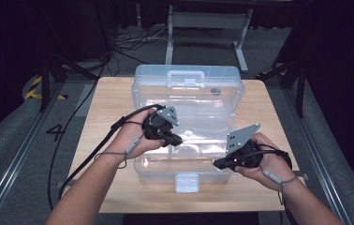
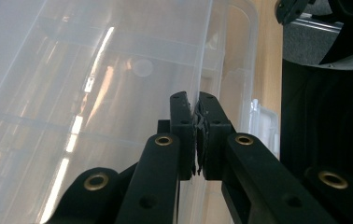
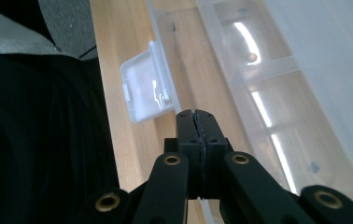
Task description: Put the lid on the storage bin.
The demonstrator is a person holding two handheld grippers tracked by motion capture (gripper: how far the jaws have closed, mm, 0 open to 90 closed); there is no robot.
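Observation:
A clear plastic storage box (image 1: 140, 174) stands on the wooden table (image 1: 105, 108), its lid (image 1: 189, 93) swung up at the back with the carry handle on it. Over the box's middle, my left gripper (image 1: 177, 139) is shut on a thin clear plastic edge (image 2: 204, 56), which looks like the rim of an inner tray. At the box's front right corner my right gripper (image 1: 217, 164) is shut, and I see nothing between its jaws (image 3: 194, 114). The box's front rim (image 3: 163, 56) runs up to those jaws. The white latch (image 3: 146, 86) hangs just ahead of them.
The latch (image 1: 187, 183) sticks out at the table's near edge. Divided compartments (image 3: 268, 93) show inside the box. Behind the table, black cables (image 1: 133, 42) lie on the floor by a metal stand (image 1: 208, 21). Floor rails (image 1: 16, 154) flank both sides.

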